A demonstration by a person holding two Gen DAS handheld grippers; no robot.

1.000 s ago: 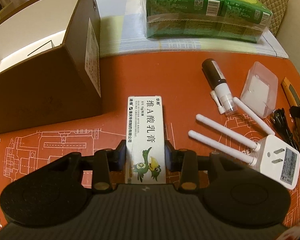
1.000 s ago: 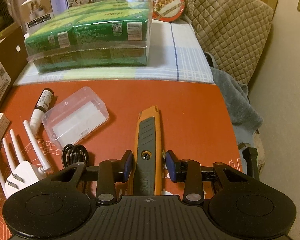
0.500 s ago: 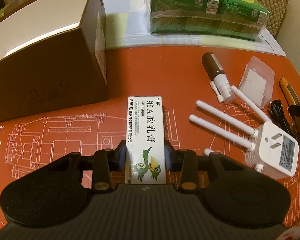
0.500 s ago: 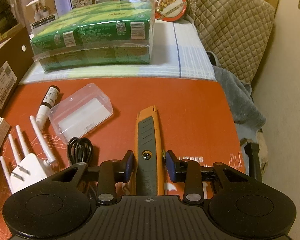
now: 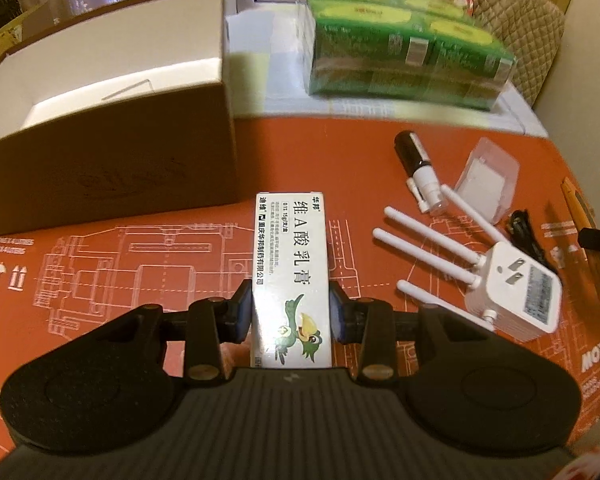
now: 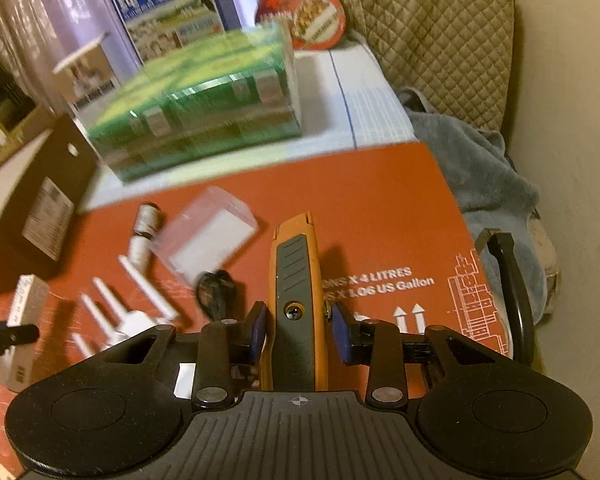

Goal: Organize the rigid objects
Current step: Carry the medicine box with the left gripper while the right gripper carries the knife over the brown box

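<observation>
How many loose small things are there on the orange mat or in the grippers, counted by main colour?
White: 3, printed carton, four-antenna plug, spray bottle
Orange: 1, utility knife
Clear: 1, plastic case
Black: 1, coiled cable
Total: 6

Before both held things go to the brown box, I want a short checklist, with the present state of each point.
1. Left gripper shut on the ointment carton: ok.
2. Right gripper shut on the utility knife: ok.
3. Brown box open on top, white inside: ok.
4. Knife blade retracted: cannot tell.
5. Plug-in router, spray bottle, clear case, black cable lie apart from the carton: ok.
</observation>
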